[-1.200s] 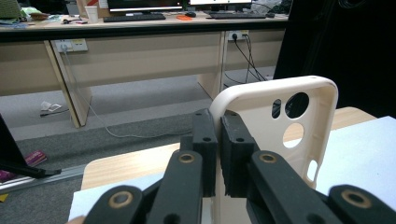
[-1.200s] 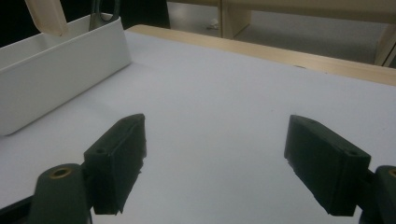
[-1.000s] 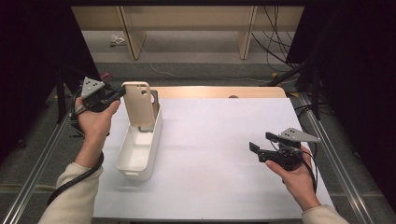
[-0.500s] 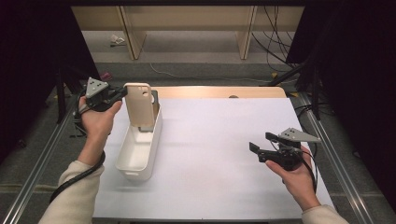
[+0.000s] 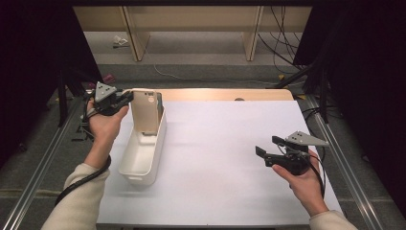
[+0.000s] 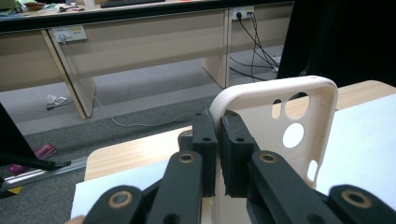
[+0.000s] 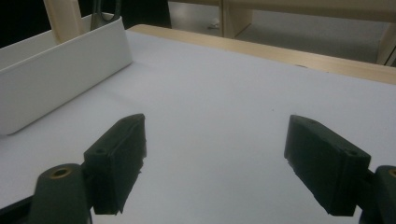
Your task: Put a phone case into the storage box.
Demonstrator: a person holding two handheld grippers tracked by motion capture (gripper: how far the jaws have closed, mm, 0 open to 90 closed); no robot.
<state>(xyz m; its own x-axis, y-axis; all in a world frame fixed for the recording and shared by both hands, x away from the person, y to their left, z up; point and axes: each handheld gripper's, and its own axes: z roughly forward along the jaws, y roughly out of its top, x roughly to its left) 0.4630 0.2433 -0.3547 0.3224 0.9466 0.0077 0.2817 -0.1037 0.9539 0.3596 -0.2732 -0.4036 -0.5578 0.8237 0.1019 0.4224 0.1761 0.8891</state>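
Two fingers (image 6: 205, 140) pinching case rim (image 6: 261, 95)

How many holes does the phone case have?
4 show in the left gripper view on the phone case: two at the top, a round one below, and a slot lower at the edge. More may hide behind the left gripper.

Cables (image 5: 282, 45) trail over grey floor (image 5: 201, 72) behind the table (image 5: 215, 143).
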